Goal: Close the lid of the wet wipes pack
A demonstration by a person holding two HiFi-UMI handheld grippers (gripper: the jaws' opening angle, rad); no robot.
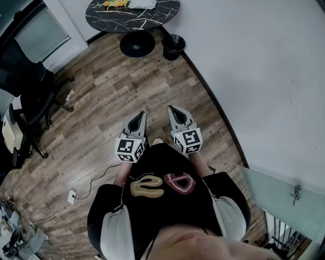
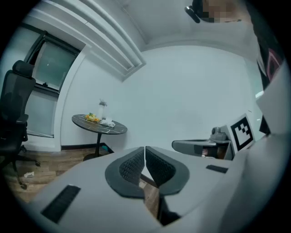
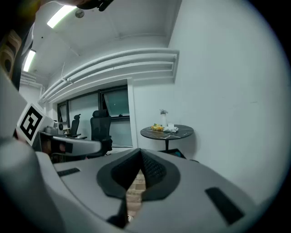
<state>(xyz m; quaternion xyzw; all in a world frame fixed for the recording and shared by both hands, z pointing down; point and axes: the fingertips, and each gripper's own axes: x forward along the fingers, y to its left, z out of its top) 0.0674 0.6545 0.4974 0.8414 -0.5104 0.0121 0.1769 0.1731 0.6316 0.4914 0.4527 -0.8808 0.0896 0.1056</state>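
From here, the left gripper [image 1: 138, 119] and right gripper [image 1: 175, 112] sit mid-frame at the person's chest, each with its fingers pressed together on nothing. The wet wipes pack [image 1: 142, 4] seems to be the white bundle on the round dark desk [image 1: 162, 14] at the top edge, well apart. Its lid is too small to see. I'd expect it to be light, soft and slippery, so steady the body and press the stiffer lid flap.

Round dark marble table [image 1: 152, 18]: yellow items [image 1: 115, 3], white pack [image 1: 142, 4] on top.
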